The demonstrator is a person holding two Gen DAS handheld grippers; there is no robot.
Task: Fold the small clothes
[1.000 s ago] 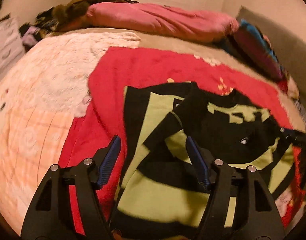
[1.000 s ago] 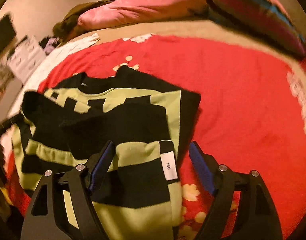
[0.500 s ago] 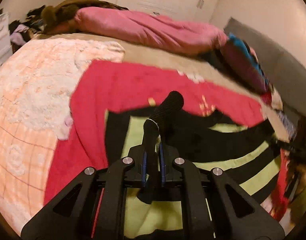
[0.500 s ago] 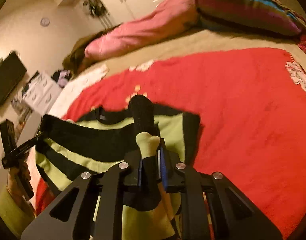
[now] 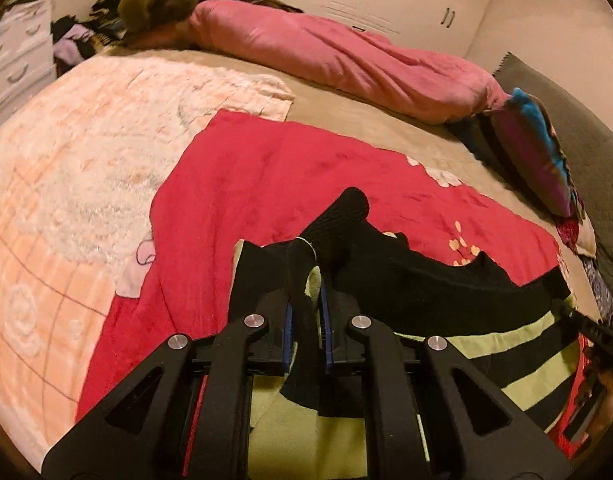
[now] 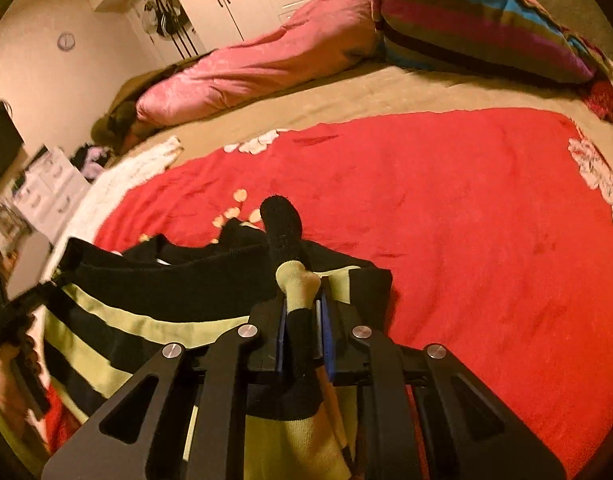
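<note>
A small black and lime-green striped sweater [image 5: 466, 320] lies on a red blanket [image 5: 286, 176], its near edge lifted. My left gripper [image 5: 306, 320] is shut on a bunched fold of the sweater's left side, and black fabric sticks out past the blue pads. My right gripper [image 6: 300, 320] is shut on the sweater's [image 6: 146, 320] right side, with a green and black fold poking out between the pads. The sweater stretches between both grippers. The other gripper shows at the far edge of each view.
The red blanket [image 6: 466, 220] covers a bed with a tan sheet [image 6: 346, 96]. A pink duvet [image 5: 346, 56] and a striped pillow [image 6: 466, 20] lie at the back. A cream fluffy blanket [image 5: 66, 180] lies to the left. White drawers [image 5: 14, 56] stand beside the bed.
One second ago both grippers were open over the flat sweater. They have shut on its bottom edge and lifted it, and the fabric now hangs taut between them.
</note>
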